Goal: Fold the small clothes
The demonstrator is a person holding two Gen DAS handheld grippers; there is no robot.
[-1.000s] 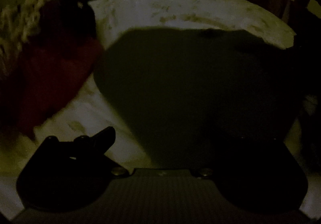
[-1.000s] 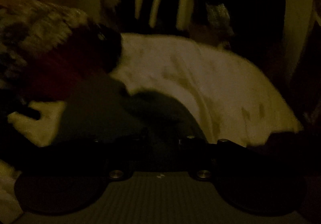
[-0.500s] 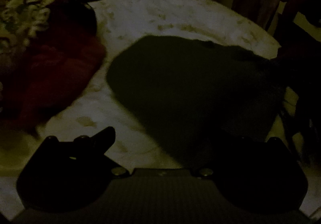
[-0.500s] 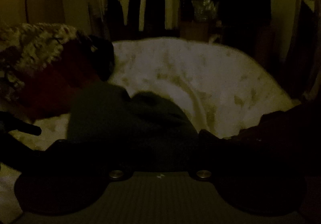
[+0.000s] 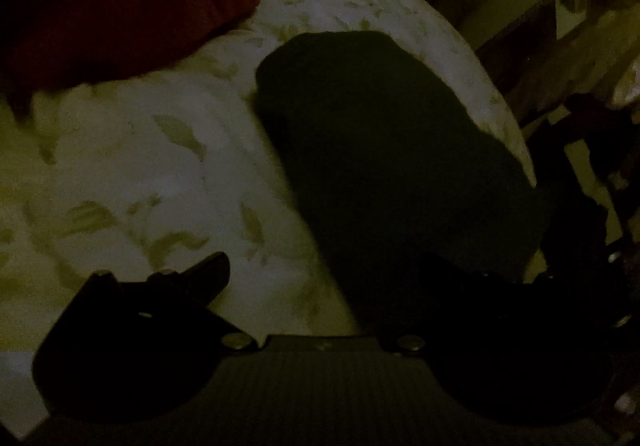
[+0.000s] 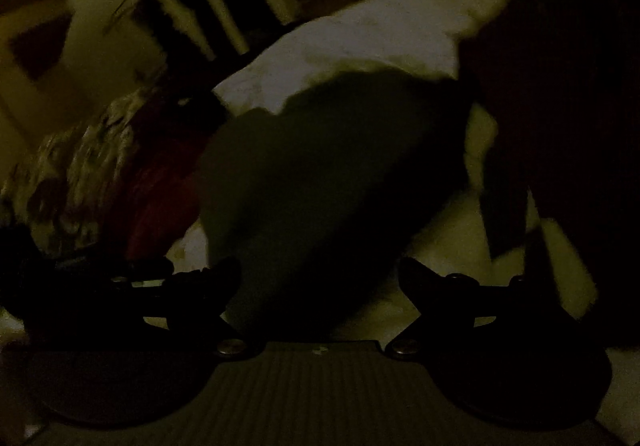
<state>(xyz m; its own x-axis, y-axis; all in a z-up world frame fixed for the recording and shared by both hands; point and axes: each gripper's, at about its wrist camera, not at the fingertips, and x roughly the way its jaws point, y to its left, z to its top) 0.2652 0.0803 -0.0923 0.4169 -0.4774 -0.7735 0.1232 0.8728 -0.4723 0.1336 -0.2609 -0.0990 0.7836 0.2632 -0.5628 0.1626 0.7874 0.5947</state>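
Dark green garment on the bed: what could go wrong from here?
1. The dark green garment reaches the leaf-print sheet's edge, so it might slide off.
2. The right gripper is open, with cloth between its fingers ungripped; the fold may spring back.
3. The light is dim, so edges may be misjudged.

Black gripper (image 6: pixel 320 286) fingers (image 6: pixel 208 286), ribbed grey base, 2 silver screws.

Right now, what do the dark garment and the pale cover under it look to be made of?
Dark garment: soft matte cloth, probably a knit; it lies limp with rounded edges, weave too dim to tell. Pale cover: thin woven fabric, seemingly cotton, matte, with a faint leaf print and shallow wrinkles.
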